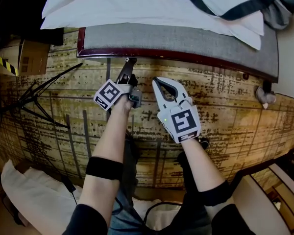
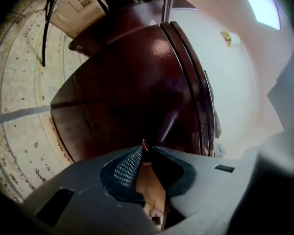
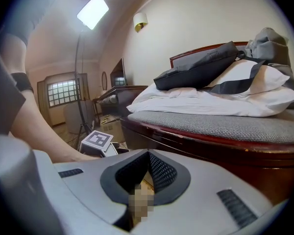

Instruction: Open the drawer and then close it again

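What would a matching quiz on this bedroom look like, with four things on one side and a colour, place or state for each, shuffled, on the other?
Things:
1. left hand-held gripper
2. right hand-held gripper
3. mattress
4. cardboard box

Descriptions:
A. grey
B. jaws shut, over the patterned floor
C. on the floor, far left in the head view
D. tips at an edge of the dark red wooden bed base

Pairs: 1-D, 2-B, 3-A, 4-C.
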Demonstrator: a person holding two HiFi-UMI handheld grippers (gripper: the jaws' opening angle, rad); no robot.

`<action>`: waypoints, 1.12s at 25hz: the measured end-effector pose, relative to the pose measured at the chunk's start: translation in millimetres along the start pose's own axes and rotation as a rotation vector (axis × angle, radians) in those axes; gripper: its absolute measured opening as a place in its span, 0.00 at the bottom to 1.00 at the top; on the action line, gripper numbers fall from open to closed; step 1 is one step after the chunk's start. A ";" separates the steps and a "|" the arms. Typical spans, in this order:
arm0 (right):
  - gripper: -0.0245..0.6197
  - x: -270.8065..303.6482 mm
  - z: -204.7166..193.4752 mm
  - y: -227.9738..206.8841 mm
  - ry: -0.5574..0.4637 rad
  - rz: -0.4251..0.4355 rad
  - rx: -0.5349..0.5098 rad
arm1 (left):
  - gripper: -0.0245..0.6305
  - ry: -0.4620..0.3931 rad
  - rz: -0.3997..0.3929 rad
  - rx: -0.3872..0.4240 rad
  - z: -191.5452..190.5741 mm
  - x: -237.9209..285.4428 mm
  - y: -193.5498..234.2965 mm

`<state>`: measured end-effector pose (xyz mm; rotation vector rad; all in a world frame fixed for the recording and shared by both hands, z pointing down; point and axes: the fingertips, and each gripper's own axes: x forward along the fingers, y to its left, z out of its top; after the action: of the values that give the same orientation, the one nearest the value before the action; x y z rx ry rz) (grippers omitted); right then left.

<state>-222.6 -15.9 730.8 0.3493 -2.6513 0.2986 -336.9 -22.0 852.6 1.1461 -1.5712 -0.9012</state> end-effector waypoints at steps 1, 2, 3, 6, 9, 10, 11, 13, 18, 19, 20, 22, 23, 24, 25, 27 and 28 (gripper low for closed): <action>0.04 -0.9 -0.8 0.1 0.000 -0.002 0.002 | 0.13 -0.007 0.000 -0.008 0.3 -0.3 0.5; 0.04 -2.0 -1.6 0.3 0.001 -0.004 0.003 | 0.13 -0.011 0.002 -0.014 0.2 -0.5 0.9; 0.04 -3.2 -2.5 0.8 0.002 -0.005 0.003 | 0.13 -0.011 0.005 -0.017 0.1 -0.8 1.1; 0.04 -5.8 -4.5 3.8 0.005 -0.006 0.005 | 0.13 0.001 0.016 -0.014 0.2 -1.3 1.1; 0.04 -7.4 -6.6 5.7 0.007 -0.011 0.011 | 0.13 0.010 0.032 -0.010 0.0 -1.3 0.8; 0.04 -8.0 -7.1 6.1 0.008 -0.013 0.011 | 0.13 0.009 0.038 -0.012 -0.5 -1.6 1.1; 0.04 -8.7 -7.2 6.4 0.009 -0.014 0.010 | 0.13 0.009 0.044 -0.015 -0.9 -1.9 1.5; 0.04 -10.1 -6.9 7.5 0.012 -0.014 0.008 | 0.13 0.014 0.053 -0.019 -1.6 -2.6 1.8; 0.04 -15.4 -3.8 15.3 0.017 -0.005 0.002 | 0.13 0.023 0.080 -0.029 -6.6 -14.3 3.4; 0.04 -16.3 -2.5 16.6 0.017 -0.003 0.002 | 0.13 0.023 0.083 -0.032 -8.6 -18.4 4.0; 0.04 -17.5 -1.1 18.1 0.017 -0.001 0.002 | 0.13 0.022 0.087 -0.036 -11.1 -23.3 4.9; 0.04 -21.0 2.6 21.8 0.017 0.004 -0.001 | 0.13 0.023 0.097 -0.046 -17.1 -35.2 7.0; 0.04 -23.3 3.9 24.0 0.019 0.008 0.000 | 0.13 0.025 0.103 -0.051 -20.5 -41.9 8.0; 0.04 -25.9 5.1 26.3 0.020 0.012 0.000 | 0.13 0.026 0.110 -0.056 -24.0 -49.0 9.1; 0.04 -28.8 6.6 28.8 0.022 0.016 0.000 | 0.13 0.027 0.118 -0.061 -27.4 -56.4 10.4; 0.04 -35.5 9.0 34.5 0.025 0.025 0.000 | 0.13 0.026 0.135 -0.070 -34.1 -71.7 13.0; 0.04 -39.2 9.6 37.3 0.028 0.030 -0.001 | 0.13 0.023 0.144 -0.073 -37.6 -79.4 14.3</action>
<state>-203.3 24.5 698.9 0.3026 -2.6313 0.3097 -296.2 57.1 854.5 0.9755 -1.5681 -0.8400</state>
